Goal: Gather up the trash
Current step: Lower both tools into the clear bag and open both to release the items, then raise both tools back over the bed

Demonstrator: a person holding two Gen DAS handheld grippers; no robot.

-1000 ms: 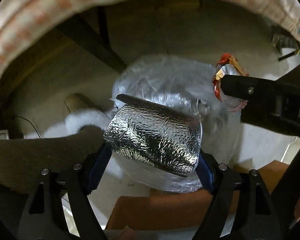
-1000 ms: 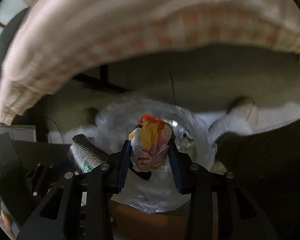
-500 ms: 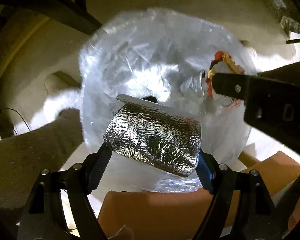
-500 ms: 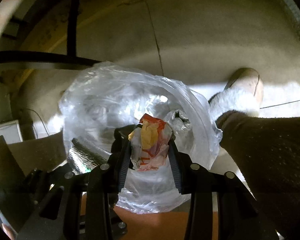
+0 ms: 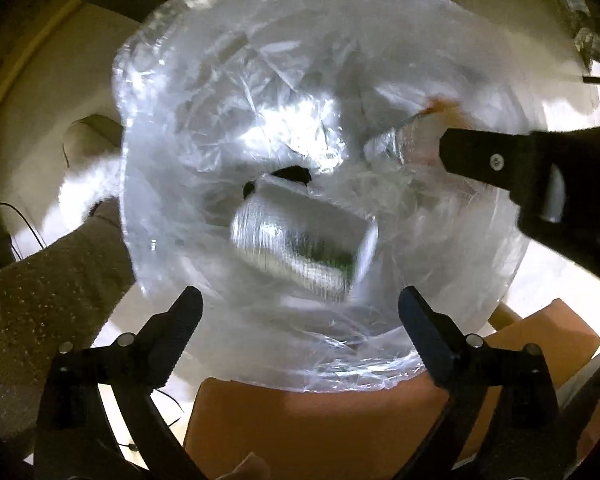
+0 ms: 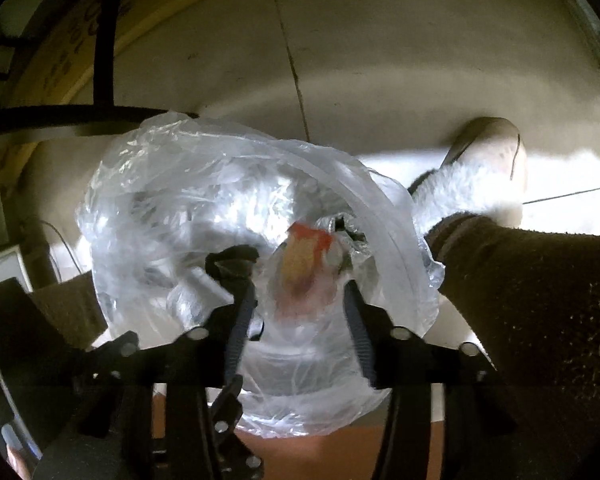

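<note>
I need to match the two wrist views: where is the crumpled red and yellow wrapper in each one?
Left wrist view: the red and yellow wrapper is upper right, blurred, just past the tip of the right gripper, inside the clear bag's mouth.
Right wrist view: the wrapper is at centre, blurred, loose between the opening jaws of the right gripper.
Shared landmark: the clear bag, open below both grippers.

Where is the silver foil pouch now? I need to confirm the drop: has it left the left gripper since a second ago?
Yes. The silver foil pouch has left the opening left gripper, dropping blurred into the clear bag.
</note>
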